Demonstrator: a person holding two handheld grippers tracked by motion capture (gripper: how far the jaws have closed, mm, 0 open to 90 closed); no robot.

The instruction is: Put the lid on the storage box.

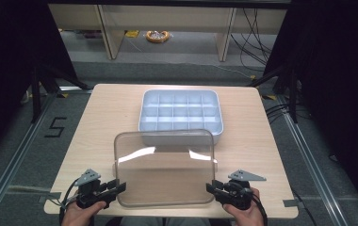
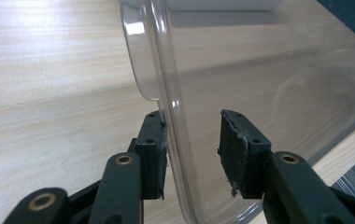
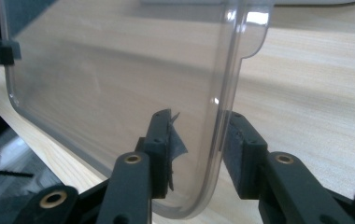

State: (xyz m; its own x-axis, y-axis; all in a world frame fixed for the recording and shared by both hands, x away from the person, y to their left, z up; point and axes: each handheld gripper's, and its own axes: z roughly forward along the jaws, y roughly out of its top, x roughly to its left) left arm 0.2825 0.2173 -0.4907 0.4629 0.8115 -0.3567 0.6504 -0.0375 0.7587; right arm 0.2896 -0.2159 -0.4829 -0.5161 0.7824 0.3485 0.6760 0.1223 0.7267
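Left gripper (image 1: 102, 188): at the near left corner of the counter (image 1: 101, 117), held in the person's left hand (image 1: 80, 213). Its fingers (image 2: 152, 158) straddle the lid's left edge; one pad touches the rim, the other stands off with a clear gap, so they are open around it and not clamped.
Lid (image 1: 165, 169): clear plastic, rounded corners, spanning the gap between the two grippers. It lies over the near half of the counter, its far edge overlapping the near wall of the tray; whether it is lifted or resting flat I cannot tell.
Tray (image 1: 181, 136): pale grey, divided into small compartments, all empty as far as can be seen, on the far middle of the counter.
Right gripper (image 1: 222, 190): at the near right, in the right hand (image 1: 244, 214), mirroring the left. Its fingers (image 3: 159, 149) sit either side of the lid's right rim with slim gaps showing on both sides; I judge them open, close to a grip.
Hand pose: both forearms come in low from the near edge, grippers pointing inward at each other, roughly level.
Risk: the rim is thin and slick, so it could slip if either pair of fingers closes late or unevenly.
Risk: squeezing inward could bow the lid or twist it out of square.
Risk: a tilted lid could catch the tray wall and shove the tray away.
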